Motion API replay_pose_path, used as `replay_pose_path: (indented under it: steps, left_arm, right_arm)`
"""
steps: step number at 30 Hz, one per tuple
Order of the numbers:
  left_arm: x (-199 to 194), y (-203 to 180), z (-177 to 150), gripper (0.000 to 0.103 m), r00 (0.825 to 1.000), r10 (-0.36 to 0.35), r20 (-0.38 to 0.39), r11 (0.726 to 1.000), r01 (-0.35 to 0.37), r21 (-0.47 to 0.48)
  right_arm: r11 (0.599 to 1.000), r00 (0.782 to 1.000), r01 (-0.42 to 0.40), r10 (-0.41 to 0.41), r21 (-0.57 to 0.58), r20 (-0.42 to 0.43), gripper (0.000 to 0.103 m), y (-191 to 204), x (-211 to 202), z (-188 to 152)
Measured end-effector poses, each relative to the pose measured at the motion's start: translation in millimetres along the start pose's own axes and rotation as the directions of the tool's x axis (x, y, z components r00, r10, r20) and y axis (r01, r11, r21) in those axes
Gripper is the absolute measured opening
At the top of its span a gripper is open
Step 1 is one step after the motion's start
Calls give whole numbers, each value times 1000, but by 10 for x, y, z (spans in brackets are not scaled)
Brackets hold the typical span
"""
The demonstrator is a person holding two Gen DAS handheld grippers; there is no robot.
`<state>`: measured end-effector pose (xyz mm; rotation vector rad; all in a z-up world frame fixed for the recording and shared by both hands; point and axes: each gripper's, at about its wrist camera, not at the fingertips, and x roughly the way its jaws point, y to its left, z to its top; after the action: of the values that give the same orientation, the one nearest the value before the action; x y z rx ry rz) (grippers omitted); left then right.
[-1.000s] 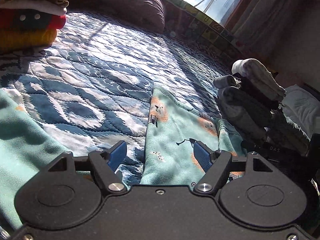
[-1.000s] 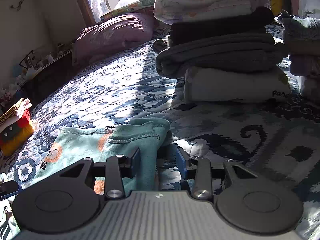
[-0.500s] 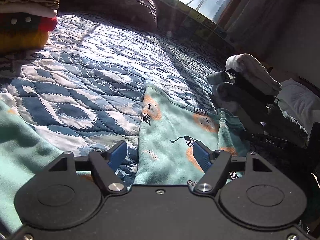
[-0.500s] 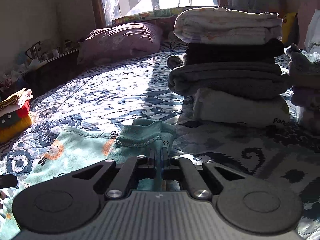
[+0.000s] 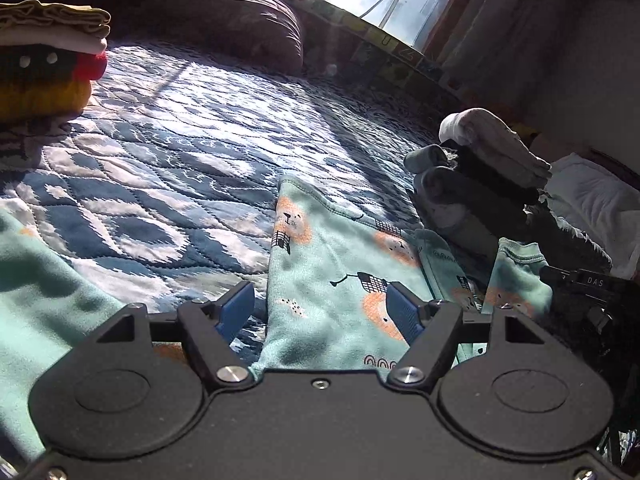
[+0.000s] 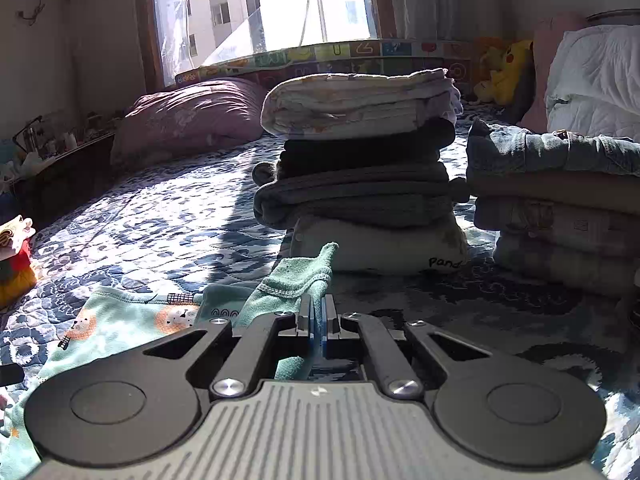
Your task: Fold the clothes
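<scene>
change: my right hand-held gripper [image 6: 318, 322] has clamped shut on the teal garment's [image 5: 340, 276] cuff, lifting it off the bed [image 5: 180, 140] | my left hand-held gripper [image 5: 320, 312] hovers apart over its middle | meaning: fold can begin.

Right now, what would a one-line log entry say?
step: lifting cuff | right gripper: shut on teal garment | left gripper: open over garment | stack: behind
</scene>
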<state>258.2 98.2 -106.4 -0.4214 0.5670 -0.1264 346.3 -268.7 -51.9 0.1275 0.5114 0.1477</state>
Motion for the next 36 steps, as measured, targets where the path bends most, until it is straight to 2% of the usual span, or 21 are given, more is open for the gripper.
replay_pose_path:
  steps: [4,9,16,22,29,36]
  left_arm:
    - [-29,-15,-9,72,1000,-1,6,1000,1,20]
    - [-62,-8,-6,72,1000,0,16,999,0,33]
    - [-91,-26,-15,72,1000,0,20,999,-1,53]
    - [-122,-87,-42,72,1000,-4,24,996,2,89]
    - [-166,-197,-89,72,999,-18,28,990,14,137]
    - [-234,-359,-163,72,999,-40,37,973,30,228]
  right_arm:
    - [998,998,66,-67,24,19,5,-312,-232,61]
    - [989,990,138,-140,59,27,5,-675,-519,-34]
    - [959,970,233,-241,163,26,5,-1103,-919,-356]
    - [911,949,298,-314,284,14,5,-1375,-1238,-679]
    - [890,932,351,-362,290,-17,5,-1455,-1411,-939]
    - [885,910,414,-411,211,-62,5,-1466,-1379,-994]
